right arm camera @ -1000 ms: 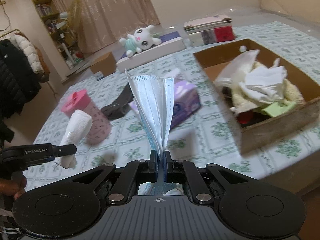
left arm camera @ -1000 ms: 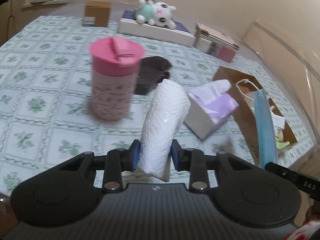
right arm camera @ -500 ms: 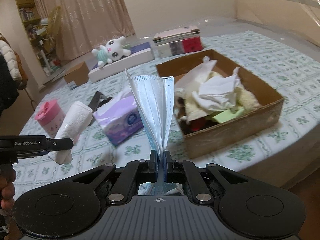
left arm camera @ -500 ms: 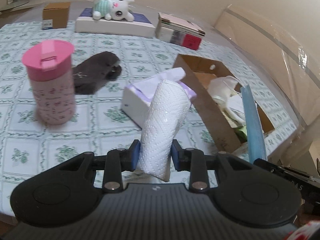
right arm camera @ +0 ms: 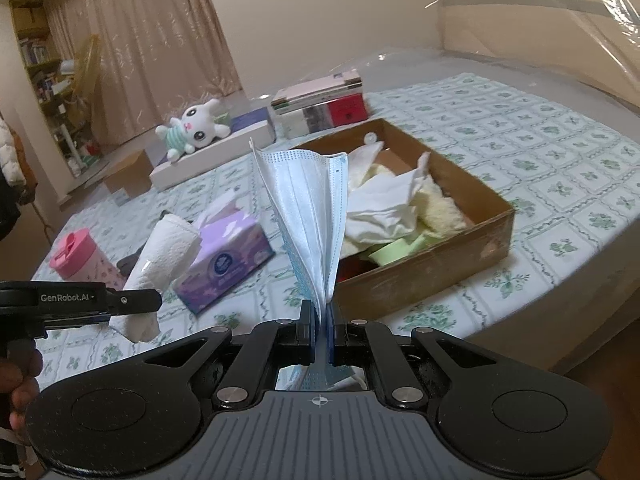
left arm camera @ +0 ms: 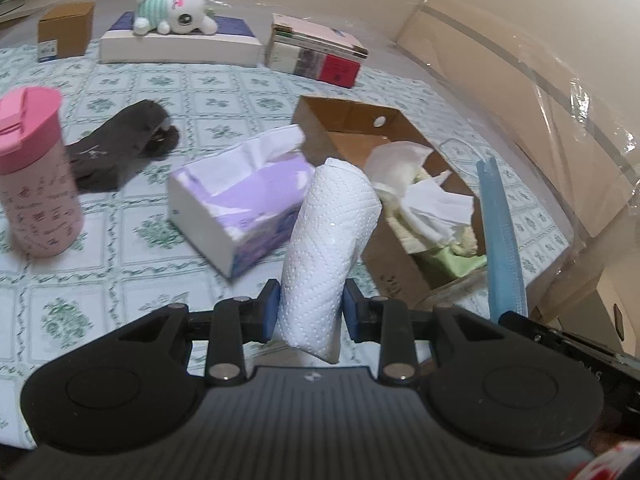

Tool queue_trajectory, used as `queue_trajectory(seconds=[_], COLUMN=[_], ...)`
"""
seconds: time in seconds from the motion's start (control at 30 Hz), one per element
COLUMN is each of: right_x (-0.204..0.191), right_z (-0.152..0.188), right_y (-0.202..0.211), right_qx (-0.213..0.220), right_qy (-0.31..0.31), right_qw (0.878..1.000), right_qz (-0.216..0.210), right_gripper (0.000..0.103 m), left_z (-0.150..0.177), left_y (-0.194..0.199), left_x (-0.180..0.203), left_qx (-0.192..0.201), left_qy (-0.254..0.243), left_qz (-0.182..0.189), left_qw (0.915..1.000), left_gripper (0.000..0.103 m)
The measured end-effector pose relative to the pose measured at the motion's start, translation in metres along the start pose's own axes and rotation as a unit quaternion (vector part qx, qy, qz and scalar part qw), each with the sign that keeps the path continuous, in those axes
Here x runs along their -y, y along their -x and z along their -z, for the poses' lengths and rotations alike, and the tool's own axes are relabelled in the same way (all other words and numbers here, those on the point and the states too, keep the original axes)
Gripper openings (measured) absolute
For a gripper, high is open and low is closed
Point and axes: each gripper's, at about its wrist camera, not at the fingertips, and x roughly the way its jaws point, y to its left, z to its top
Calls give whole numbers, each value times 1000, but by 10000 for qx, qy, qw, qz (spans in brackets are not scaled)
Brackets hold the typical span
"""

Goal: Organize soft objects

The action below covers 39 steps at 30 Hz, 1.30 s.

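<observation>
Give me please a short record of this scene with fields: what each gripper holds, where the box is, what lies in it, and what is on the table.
left gripper: shut on rolled paper towel
right gripper: shut on blue face mask
cardboard box: open, on the patterned tablecloth
in box: crumpled white tissues, green sponge
on table: purple tissue box, pink cup, dark sock, plush cat

Warm, dim indoor light, soft shadows. Fisheye bending curves both views' edges. The pink cup (left arm camera: 34, 176) smears with motion blur; plastic sheeting (right arm camera: 560, 32) glints.
</observation>
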Motion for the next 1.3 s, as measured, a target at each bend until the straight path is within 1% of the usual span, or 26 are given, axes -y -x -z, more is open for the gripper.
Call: queue_trajectory(seconds=[0.4,0.73,0.9,1.1,1.3], right_x=[23,41,49,60,72], right_z=[-13,-41,-55,-71,-83], right_y=[-1,-12,-22,-39,-65], right_qx=[33,124,125,68,-172], right_qy=[-13,150,226,179,56], right_qw=[9999,9995,9994,9996,9998], right_qz=[111,234,232,188,45], right_gripper=[5,5,5,5,5], left_z=[-17,-42,-54,-66,-74], left_y=[-22,-54,-70,-93,-117], left_x=[37,60,71,78,82], left_qx=[-9,-22,-45,-179,-303], left_qy=[-94,-34,31,211,327], left_qz=[241,347,415,495,504], left_qw=[9997,9994,9991,9984,9977], left_gripper=[30,30,30,30,30])
